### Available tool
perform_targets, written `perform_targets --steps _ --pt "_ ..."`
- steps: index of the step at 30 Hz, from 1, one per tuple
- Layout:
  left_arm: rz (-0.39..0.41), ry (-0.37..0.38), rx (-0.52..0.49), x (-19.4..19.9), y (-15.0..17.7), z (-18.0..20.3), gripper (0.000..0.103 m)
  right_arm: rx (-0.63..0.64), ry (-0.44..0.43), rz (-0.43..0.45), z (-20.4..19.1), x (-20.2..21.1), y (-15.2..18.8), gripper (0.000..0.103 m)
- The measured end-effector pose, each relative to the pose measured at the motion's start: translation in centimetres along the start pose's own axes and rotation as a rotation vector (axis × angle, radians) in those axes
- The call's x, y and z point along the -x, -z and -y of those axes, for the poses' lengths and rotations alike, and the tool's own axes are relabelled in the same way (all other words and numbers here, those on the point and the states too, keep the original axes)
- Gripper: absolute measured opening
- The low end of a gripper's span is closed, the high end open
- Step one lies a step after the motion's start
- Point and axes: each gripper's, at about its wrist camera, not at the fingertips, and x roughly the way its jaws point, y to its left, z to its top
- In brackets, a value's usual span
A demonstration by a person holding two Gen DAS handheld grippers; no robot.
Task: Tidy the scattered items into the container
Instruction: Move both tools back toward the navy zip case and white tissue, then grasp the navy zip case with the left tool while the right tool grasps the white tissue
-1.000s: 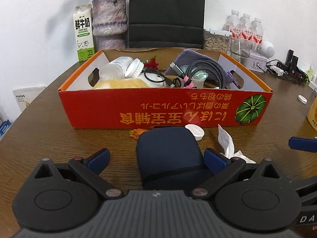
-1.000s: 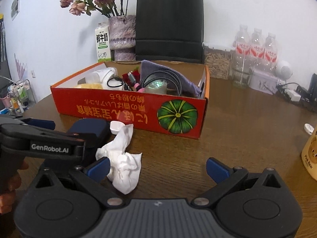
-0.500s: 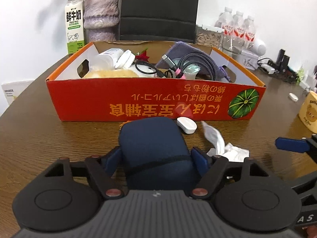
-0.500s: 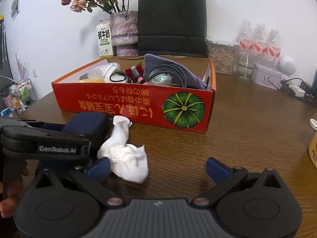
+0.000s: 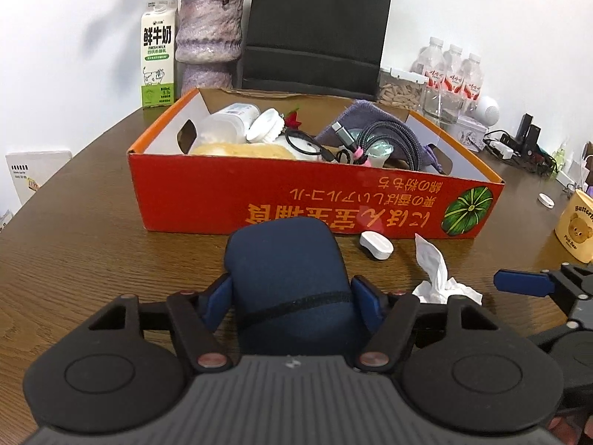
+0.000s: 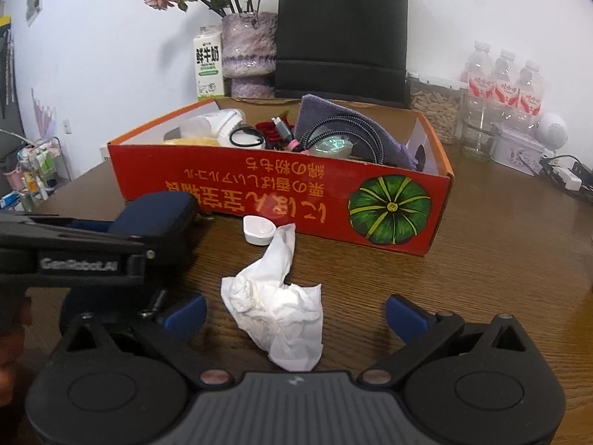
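- Jaws of our left gripper [image 5: 289, 296] have just been closing, and the navy pouch [image 5: 285, 259] sits between them. Both blue pads now lie against the pouch's flanks, where a second ago they stood well clear of it. We read this as a grip taken on the pouch.
- Directly ahead of the left fingertips, past the pouch's far end, stands the red cardboard box [image 5: 259, 193]. The pouch almost touches its near wall. The box now fills more of the left view than a second ago, so we have advanced toward it.
- Ahead and to the right of the left tool lie the white cap [image 5: 376, 244] and the crumpled tissue [image 5: 437, 278], both on the wooden table [image 5: 92, 241], outside the box.
- Our right gripper [image 6: 294, 315] stands wide open with nothing pressed by its pads. The tissue lies between its fingers and close to the tool body. A second ago the tissue lay off to the left of the jaws, so the right tool has been brought into line with it.
- Beyond the right fingertips lie the cap, then the box wall.
- Meaning for the task: we judge the pouch ready to be lifted over the near wall into the box, and the tissue next for grasping. The cap remains unaddressed.
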Motion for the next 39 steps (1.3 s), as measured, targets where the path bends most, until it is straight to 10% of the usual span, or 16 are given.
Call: perform_targets --steps 16,32,37,39 --pt "-0.017 -0.002 -0.021 -0.1 0.6 -0.5 0.071 -0.04 0.056 -0.024 -0.3 -1.3 -0.3 0.103" --pt "-0.014 -0.06 0.025 -0.8 1.0 -1.2 0.101 -0.043 0.064 -0.023 -0.4 -1.3 -0.3 0.103" --pt "-0.002 -0.053 0.025 -0.5 1.2 -1.3 0.09 -0.047 0.061 -0.018 -0.5 -1.2 -0.2 0.101" --pt "0.017 -0.047 0.018 0.0 1.3 -1.1 0.074 -0.04 0.052 0.005 -0.7 -0.8 -0.1 0.083"
